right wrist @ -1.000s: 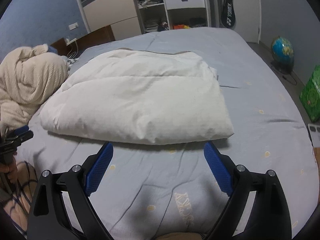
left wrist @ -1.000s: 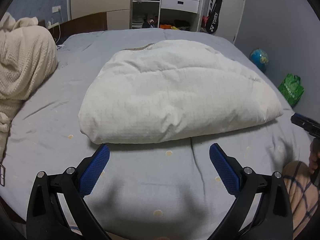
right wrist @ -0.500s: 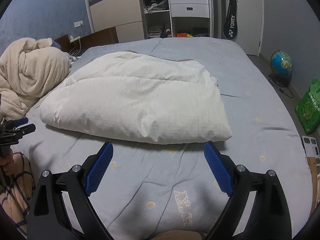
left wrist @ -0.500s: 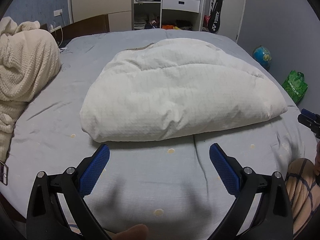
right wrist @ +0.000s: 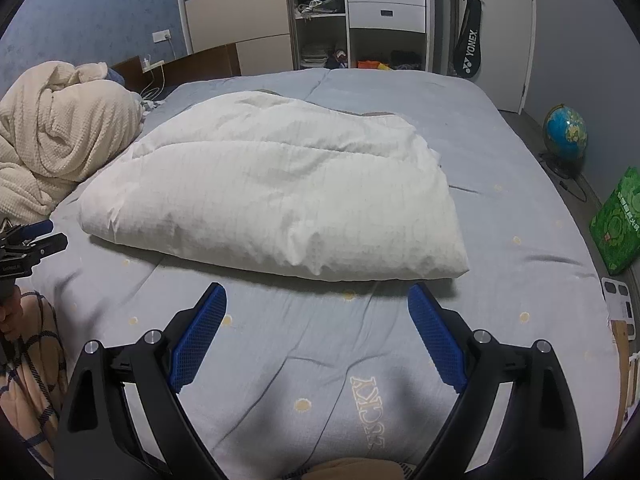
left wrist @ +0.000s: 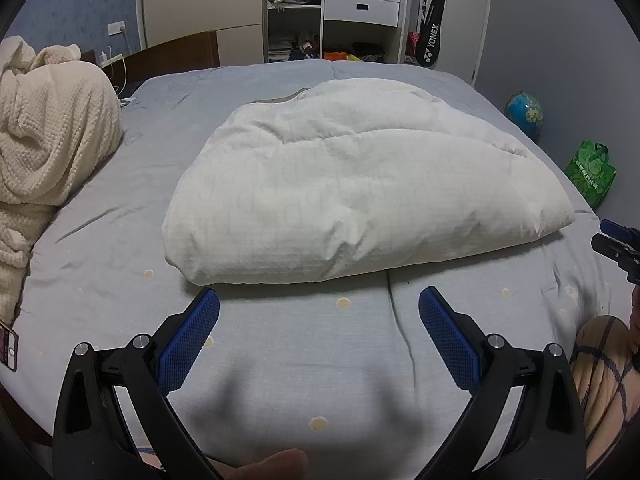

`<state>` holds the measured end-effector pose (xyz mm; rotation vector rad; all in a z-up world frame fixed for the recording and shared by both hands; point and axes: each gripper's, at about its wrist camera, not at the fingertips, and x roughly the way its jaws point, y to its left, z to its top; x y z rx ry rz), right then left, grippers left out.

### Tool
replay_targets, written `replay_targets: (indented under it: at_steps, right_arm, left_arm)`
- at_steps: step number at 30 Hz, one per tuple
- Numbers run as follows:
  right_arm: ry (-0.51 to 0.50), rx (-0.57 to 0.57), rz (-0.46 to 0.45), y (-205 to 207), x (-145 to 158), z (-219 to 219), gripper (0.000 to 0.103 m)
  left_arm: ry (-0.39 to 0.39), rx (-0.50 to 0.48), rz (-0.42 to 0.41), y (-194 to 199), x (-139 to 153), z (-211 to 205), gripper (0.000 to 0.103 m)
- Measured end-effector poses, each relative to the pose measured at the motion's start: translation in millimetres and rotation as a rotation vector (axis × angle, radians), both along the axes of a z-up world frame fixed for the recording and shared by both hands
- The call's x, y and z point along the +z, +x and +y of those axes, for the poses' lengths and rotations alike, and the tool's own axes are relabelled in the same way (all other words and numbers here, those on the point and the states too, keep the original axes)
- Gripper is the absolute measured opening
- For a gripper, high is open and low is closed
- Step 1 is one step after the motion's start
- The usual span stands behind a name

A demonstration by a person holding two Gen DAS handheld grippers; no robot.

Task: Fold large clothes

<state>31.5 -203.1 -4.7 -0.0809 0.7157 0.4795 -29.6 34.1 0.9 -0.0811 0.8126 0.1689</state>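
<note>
A folded white quilted duvet [left wrist: 352, 188] lies in a puffy bundle in the middle of the grey bed [left wrist: 312, 364]. The same duvet [right wrist: 276, 196] fills the centre of the right wrist view. My left gripper [left wrist: 319, 300] hangs open over bare sheet just in front of the duvet's near edge, holding nothing. My right gripper [right wrist: 318, 294] is open too, short of the near right corner and clear of the fabric. Each gripper shows at the edge of the other's view: the right gripper [left wrist: 618, 246] and the left gripper [right wrist: 28, 244].
A heaped cream knitted blanket [left wrist: 48, 136] sits at the bed's left side. A wardrobe with drawers [left wrist: 360, 0] stands behind the bed. A globe [right wrist: 564, 134] and a green bag [right wrist: 618, 222] are on the floor at right. A phone [left wrist: 8, 346] lies at the bed's left edge.
Both grippers have risen and drawn back a little from the duvet, staying open. The duvet has not moved.
</note>
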Motion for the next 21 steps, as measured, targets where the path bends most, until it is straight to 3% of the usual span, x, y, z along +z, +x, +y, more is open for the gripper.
replay_targets:
  at_steps: [21]
  right_arm:
    - [0.000,-0.001,0.010,3.0,-2.5,0.2,0.088]
  left_arm:
    - [0.021,-0.031,-0.006,0.8,-0.3,-10.5,0.096]
